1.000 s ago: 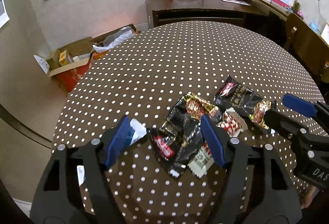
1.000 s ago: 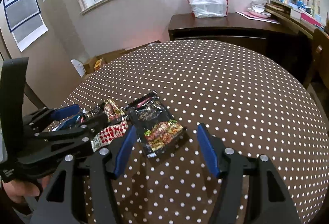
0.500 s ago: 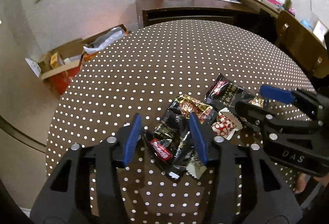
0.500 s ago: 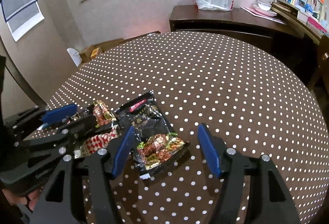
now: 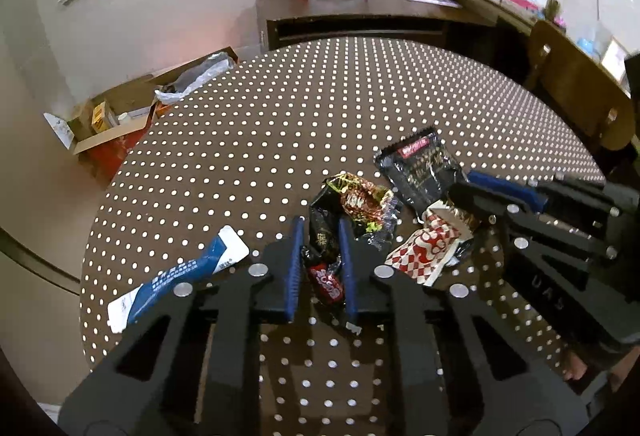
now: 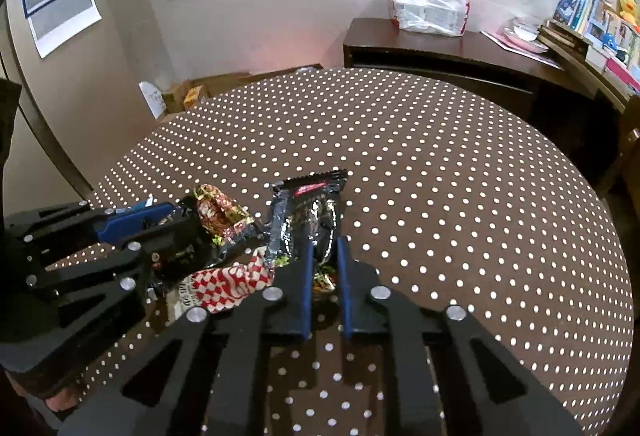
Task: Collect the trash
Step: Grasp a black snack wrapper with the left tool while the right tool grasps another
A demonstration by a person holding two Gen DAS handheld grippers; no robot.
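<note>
You are gripping trash with both tools: left tool (image 5: 320,236) pinching the crumpled wrapper (image 5: 348,212), right tool (image 6: 325,260) pinching the black packet (image 6: 306,212) beside it on the dotted surface (image 6: 440,164), so lifting both probably comes next.

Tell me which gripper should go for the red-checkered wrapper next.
Neither is free: the left gripper is shut on the crumpled black wrapper, the right gripper on the black snack bag. The red-checkered wrapper lies between them, nearer the right, so probably right.
</note>
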